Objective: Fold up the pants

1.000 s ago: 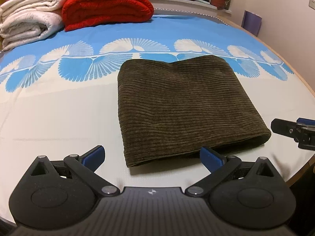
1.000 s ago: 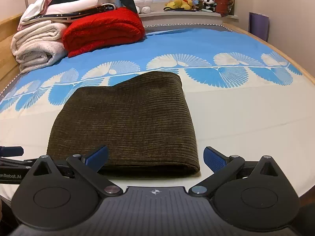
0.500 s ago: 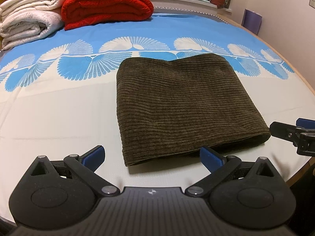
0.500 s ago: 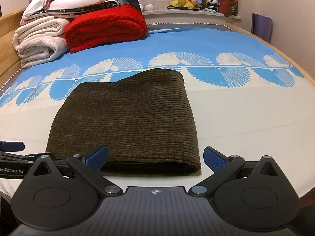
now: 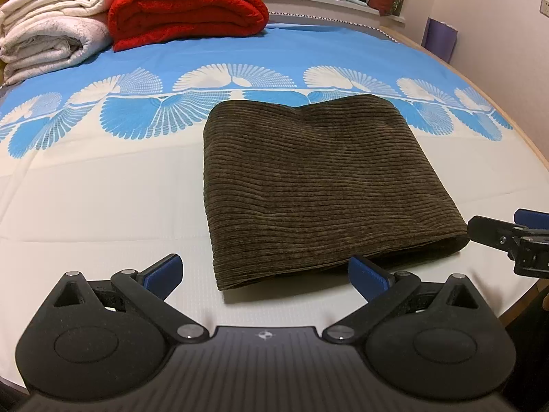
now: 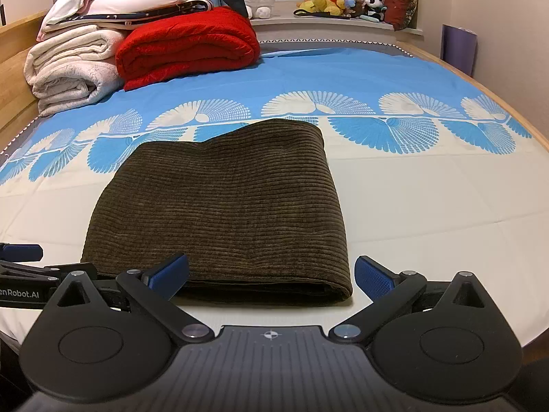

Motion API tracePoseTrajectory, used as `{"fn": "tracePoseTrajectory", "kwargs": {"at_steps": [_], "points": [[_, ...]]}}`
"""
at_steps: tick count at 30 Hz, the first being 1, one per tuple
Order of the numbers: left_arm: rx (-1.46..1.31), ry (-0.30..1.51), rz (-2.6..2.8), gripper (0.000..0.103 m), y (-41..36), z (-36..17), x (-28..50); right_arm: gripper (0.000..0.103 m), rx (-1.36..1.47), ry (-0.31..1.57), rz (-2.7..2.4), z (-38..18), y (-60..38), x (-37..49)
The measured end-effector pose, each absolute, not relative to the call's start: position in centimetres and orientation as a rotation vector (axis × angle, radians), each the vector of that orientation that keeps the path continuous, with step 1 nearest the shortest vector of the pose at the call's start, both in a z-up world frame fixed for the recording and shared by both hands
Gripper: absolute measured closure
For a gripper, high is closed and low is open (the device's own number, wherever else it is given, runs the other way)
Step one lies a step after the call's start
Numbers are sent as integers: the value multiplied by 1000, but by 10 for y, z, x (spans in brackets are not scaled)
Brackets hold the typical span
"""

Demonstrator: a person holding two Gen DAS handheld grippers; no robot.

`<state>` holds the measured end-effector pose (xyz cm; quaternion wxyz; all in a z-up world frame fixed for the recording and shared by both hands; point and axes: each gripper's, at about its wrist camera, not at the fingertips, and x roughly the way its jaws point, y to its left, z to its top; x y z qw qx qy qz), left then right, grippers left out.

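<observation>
While pants [image 5: 319, 185] lie folded, both grippers' fingers spread, seemingly touching nothing.

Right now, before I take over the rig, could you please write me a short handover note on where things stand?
Left tongs: open, empty, at the near edge of the bed, just short of the pants.
Right tongs: open, empty, also at the pants' near edge.
Pants: dark olive corduroy, lying folded in a compact rectangle on the bedsheet, with layered edges showing at the near side.
Done: the folding looks complete; neither pair of tongs touches the cloth.
Left: probably only a check that the edges line up, or one more fold if a smaller bundle is wanted. The red blanket behind is well apart.
</observation>
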<state>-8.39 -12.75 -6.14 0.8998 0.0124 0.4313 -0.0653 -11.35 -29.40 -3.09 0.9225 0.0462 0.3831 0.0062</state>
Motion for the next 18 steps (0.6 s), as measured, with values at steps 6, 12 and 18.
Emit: {"fn": "tracePoseTrajectory", "kwargs": {"at_steps": [6,12,18], "points": [[26,892,-134,0,-128,-61,-84,1,95,787,12,-31,-294,-114],[25,892,-134,0,-128,-61,-84,1,94,787,13,-31,-294,-114],[28,890,-141,0,-127,-60,-85,1,95,790,11,-31,-293,-113]]}}
